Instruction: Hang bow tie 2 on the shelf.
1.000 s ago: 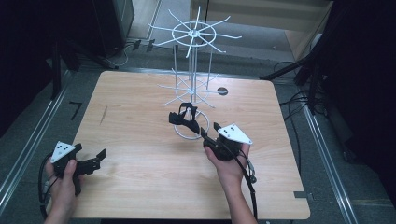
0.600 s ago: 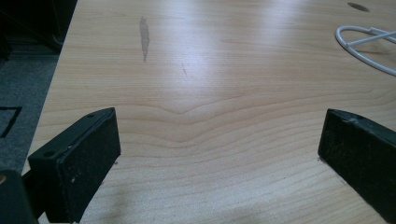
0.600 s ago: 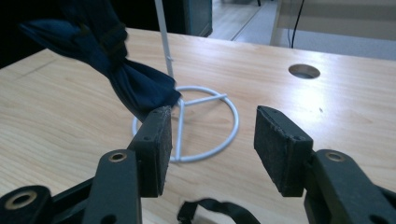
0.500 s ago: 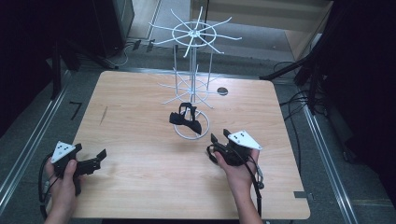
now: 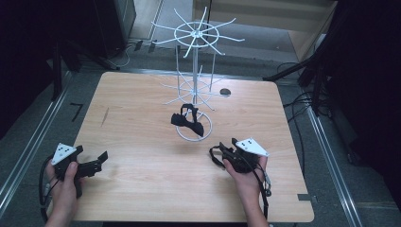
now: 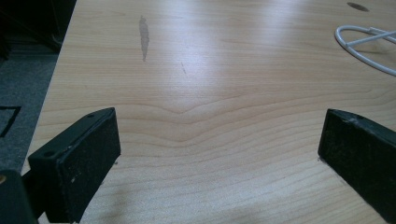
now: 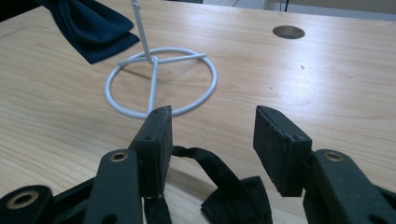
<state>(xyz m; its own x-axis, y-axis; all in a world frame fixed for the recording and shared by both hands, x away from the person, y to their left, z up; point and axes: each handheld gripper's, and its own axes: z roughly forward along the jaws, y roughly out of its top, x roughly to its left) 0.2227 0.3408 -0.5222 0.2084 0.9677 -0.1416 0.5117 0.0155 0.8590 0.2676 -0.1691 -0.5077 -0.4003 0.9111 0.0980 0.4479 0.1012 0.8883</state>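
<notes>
Grippers sit low in the high view: at lower left our left gripper (image 5: 97, 161) rests on the table (image 5: 142, 127), its pads wide apart with bare wood between. At centre a black strap (image 5: 189, 120) hangs on the wire rack (image 5: 194, 90). At lower right our right gripper (image 5: 218, 153) stands half open, a second strap (image 7: 219, 186) lying beneath its pads; we cannot tell whether they grip it.

Right hand-held gripper (image 5: 218, 153) pulled back from white wire rack (image 5: 194, 90), now toward near right part of tabletop (image 5: 142, 118) and lower over it, well apart from rack's ring base. Earlier it sat just beside dark strap (image 5: 189, 120) hanging on rack's lower arm (strap now clear of it). Black strap (image 7: 224, 186) shows beneath its half-open jaws in right gripper view, lying on wood; grip on it not clear.
</notes>
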